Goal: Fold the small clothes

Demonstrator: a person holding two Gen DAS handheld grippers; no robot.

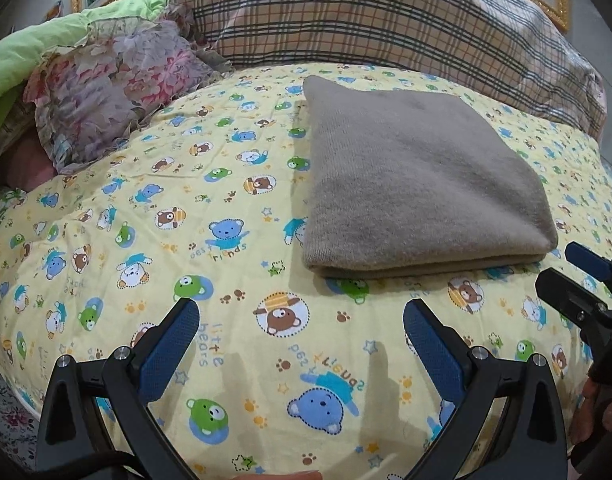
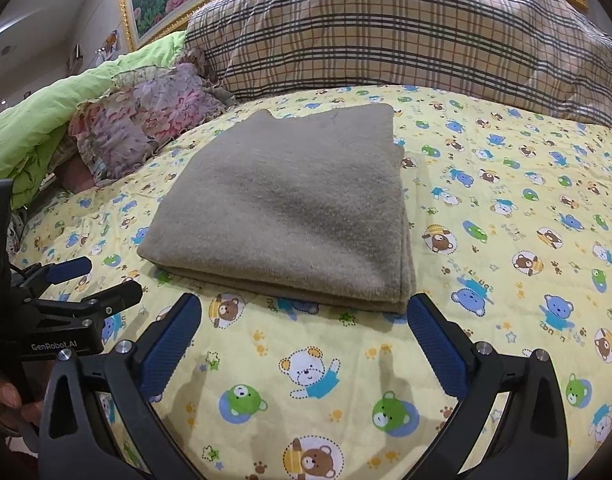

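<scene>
A grey-brown knit garment (image 1: pixel 418 176) lies folded into a neat rectangle on the yellow bear-print bedsheet (image 1: pixel 154 240). It also shows in the right wrist view (image 2: pixel 290 208), lying flat in layers. My left gripper (image 1: pixel 302 312) is open and empty, hovering over the sheet just short of the garment's near-left corner. My right gripper (image 2: pixel 304 308) is open and empty, its fingertips just in front of the garment's near edge. The right gripper shows at the right edge of the left wrist view (image 1: pixel 578 276). The left gripper shows at the left edge of the right wrist view (image 2: pixel 102 280).
A large plaid pillow (image 2: pixel 406 28) lies behind the garment at the head of the bed. A floral cushion (image 2: pixel 146 116) and a lime-green quilt (image 2: pixel 38 112) sit at the back left. A gold-framed picture (image 2: pixel 158 4) hangs on the wall behind.
</scene>
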